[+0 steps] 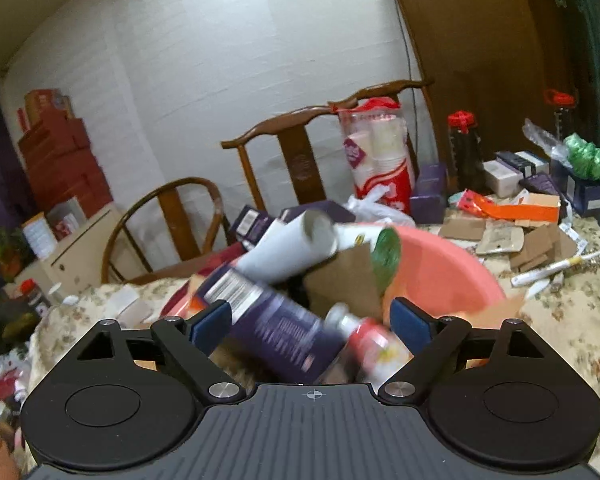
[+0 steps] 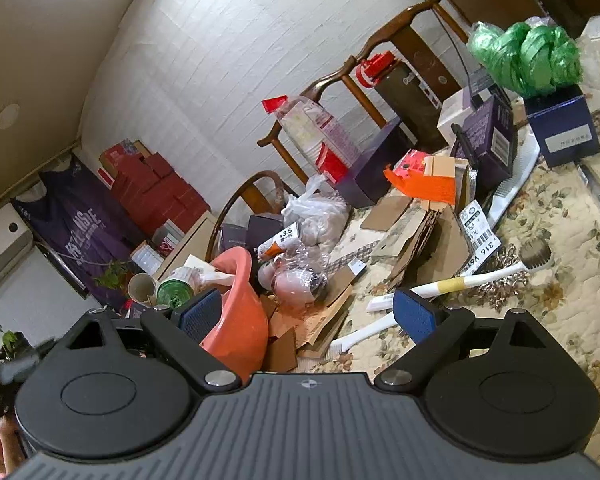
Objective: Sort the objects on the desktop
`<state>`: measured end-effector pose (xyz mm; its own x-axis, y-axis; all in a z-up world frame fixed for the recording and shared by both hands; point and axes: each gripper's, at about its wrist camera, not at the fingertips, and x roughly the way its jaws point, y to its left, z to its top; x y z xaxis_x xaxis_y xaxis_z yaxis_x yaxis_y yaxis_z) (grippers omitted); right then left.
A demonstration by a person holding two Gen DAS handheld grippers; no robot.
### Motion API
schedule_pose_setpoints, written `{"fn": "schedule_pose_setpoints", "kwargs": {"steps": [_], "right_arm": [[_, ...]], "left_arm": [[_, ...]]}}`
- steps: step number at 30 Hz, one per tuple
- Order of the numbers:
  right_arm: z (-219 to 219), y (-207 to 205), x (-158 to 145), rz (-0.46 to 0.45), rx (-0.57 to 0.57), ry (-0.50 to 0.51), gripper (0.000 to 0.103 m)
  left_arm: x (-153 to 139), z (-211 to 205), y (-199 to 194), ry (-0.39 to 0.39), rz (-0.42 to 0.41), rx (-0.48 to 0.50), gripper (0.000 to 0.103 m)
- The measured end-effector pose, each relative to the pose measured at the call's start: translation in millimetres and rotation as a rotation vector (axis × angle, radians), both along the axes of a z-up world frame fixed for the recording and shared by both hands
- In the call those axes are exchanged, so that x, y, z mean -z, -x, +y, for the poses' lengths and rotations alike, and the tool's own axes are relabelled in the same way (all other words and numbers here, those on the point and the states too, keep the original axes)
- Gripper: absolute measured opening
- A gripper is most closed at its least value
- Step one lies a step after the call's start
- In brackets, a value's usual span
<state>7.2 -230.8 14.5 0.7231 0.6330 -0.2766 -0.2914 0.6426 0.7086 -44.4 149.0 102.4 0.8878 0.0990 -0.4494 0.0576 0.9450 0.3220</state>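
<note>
A pink basin [image 1: 448,268] sits on the floral tablecloth, filled with a dark purple box [image 1: 276,320], a white paper roll [image 1: 292,248], a green-lidded tube [image 1: 386,256], brown cardboard [image 1: 344,284] and a red-and-white bottle [image 1: 372,340]. My left gripper [image 1: 310,320] is open just above the purple box and bottle, which look blurred. In the right wrist view the basin [image 2: 240,332] lies between my open right gripper's [image 2: 308,316] blue pads. White brushes [image 2: 460,284] and cardboard scraps [image 2: 420,232] lie ahead on the table.
Wooden chairs [image 1: 296,152] stand behind the table. A cup sleeve [image 1: 376,152], dark bottles [image 1: 466,152], purple boxes [image 2: 488,136], an orange packet [image 2: 424,184], a green bag bundle [image 2: 528,56], a navy box [image 2: 564,124] and plastic bags [image 2: 316,216] crowd the table.
</note>
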Motion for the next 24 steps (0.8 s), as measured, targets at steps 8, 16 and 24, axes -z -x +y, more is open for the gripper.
{"fn": "schedule_pose_setpoints", "kwargs": {"steps": [8, 16, 24], "right_arm": [[4, 2, 2, 0.010, -0.014, 0.010, 0.094], [0, 1, 1, 0.013, 0.000, 0.002, 0.094], [3, 0, 2, 0.012, 0.003, 0.022, 0.094]], "left_arm": [[23, 13, -15, -0.015, 0.008, -0.100, 0.095], [36, 4, -68, 0.039, 0.006, -0.167, 0.096], [40, -20, -105, -0.030, 0.006, -0.157, 0.097]]}}
